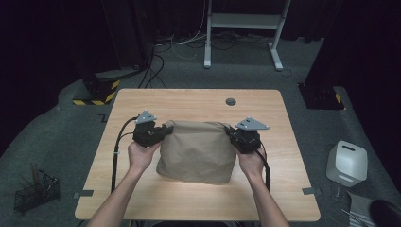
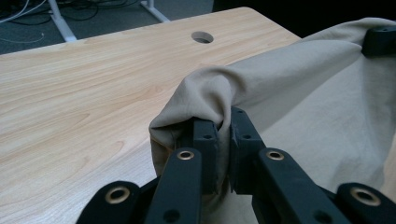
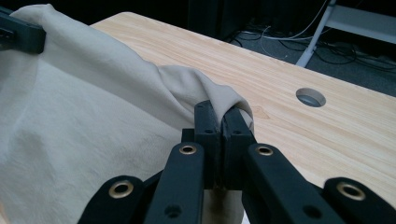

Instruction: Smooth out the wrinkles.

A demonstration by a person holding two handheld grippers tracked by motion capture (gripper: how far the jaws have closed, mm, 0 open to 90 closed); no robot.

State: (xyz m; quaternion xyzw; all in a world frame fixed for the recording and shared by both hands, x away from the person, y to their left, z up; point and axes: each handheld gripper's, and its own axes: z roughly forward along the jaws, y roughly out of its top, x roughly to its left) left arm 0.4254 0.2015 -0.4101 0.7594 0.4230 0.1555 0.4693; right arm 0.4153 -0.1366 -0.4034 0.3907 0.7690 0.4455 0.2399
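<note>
Beige cloth (image 1: 196, 153) lies near the middle of the tabletop (image 1: 142, 101), a little toward the near edge, its lower part slumped on the wood in a soft rounded heap while its upper edge is drawn out between two black grippers. Whether it is a bag or a folded sheet I cannot tell, and nothing of an inside shows. The left gripper (image 1: 163, 131) pinches the cloth's upper left corner; in the left gripper view its jaws are closed on a bunched fold of the fabric (image 2: 210, 93), which wraps over the tips. The right gripper (image 1: 230, 132) has the upper right corner, and in the right gripper view its jaws are pressed nearly together with a thin fold of the cloth (image 3: 219, 95) caught between them. Both grippers point inward at each other along the cloth's top edge, lifted a little off the wood, each with a grey plate on top and a cable trailing back toward the near edge. The person's left hand (image 1: 141, 153) and right hand (image 1: 251, 158) grasp the gripper bodies from behind, forearms coming in from the near edge and spreading slightly apart. A round cable hole (image 1: 231, 101) sits near the far edge, well apart from the cloth.
</note>
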